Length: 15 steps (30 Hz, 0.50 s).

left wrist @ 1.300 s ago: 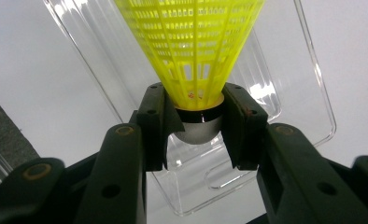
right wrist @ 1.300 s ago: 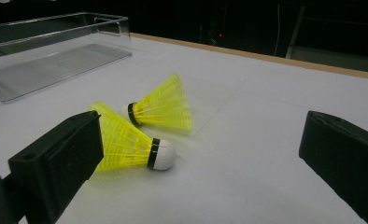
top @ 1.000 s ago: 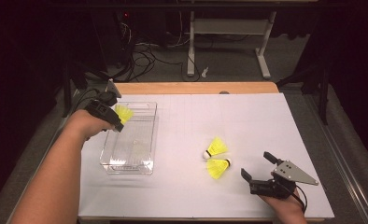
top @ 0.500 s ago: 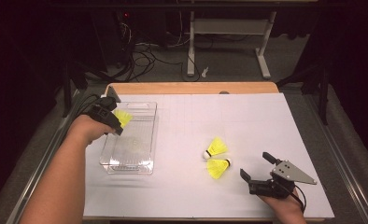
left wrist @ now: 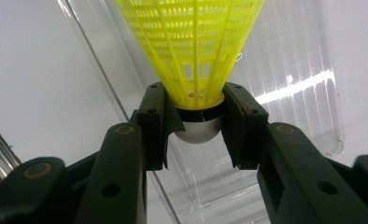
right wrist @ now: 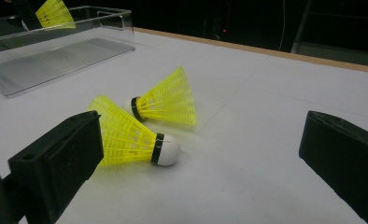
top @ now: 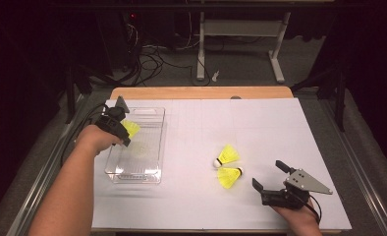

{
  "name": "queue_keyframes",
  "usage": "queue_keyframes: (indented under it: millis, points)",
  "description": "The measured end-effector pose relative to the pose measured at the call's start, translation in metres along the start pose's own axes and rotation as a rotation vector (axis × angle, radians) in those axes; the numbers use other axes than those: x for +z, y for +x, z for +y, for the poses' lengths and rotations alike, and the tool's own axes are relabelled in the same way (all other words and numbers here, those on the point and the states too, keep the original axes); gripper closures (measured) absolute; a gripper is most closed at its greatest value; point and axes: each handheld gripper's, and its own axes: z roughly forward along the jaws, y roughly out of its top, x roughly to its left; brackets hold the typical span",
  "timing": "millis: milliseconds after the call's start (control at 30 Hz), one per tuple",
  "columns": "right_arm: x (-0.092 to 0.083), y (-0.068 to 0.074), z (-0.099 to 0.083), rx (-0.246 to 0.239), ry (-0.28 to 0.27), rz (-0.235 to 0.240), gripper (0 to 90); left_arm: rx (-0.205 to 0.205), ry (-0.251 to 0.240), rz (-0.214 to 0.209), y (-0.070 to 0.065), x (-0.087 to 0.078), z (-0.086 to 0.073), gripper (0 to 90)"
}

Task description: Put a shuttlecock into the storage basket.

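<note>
My left gripper (top: 125,133) is shut on the white cork of a yellow shuttlecock (left wrist: 194,51), held over the left rim of a clear plastic box (top: 137,147). In the left gripper view the two pads (left wrist: 156,123) clamp the cork from both sides and the skirt points away over the box floor. Two more yellow shuttlecocks lie on their sides on the white table, one farther (top: 227,155) and one nearer (top: 229,176). My right gripper (top: 269,176) rests open on the table just right of them, nothing between its jaws.
The white table sheet (top: 260,123) ends in a wooden edge (top: 201,92) at the back. Beyond it stand a desk frame (top: 240,34) and cables on the dark floor. The clear box (right wrist: 56,51) sits far left in the right gripper view.
My left gripper has sunk a little with the shuttlecock, closer to the box. The right gripper and the two lying shuttlecocks have stayed put.
</note>
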Motion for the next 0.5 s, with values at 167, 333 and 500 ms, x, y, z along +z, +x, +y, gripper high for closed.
queue_keyframes:
  millis: [167,333,500]
  points:
    - [0.0,0.0,0.0,0.002,0.0,0.0,0.6,0.005,0.009,0.003,-0.002,0.005,0.002,64.2]
    - [0.0,0.0,0.0,0.0,0.0,-0.001,0.6,0.0,0.005,0.012,-0.004,0.009,0.005,64.2]
    - [0.0,0.0,0.0,-0.002,-0.001,-0.001,0.6,-0.001,0.003,0.018,-0.005,0.012,0.006,64.1]
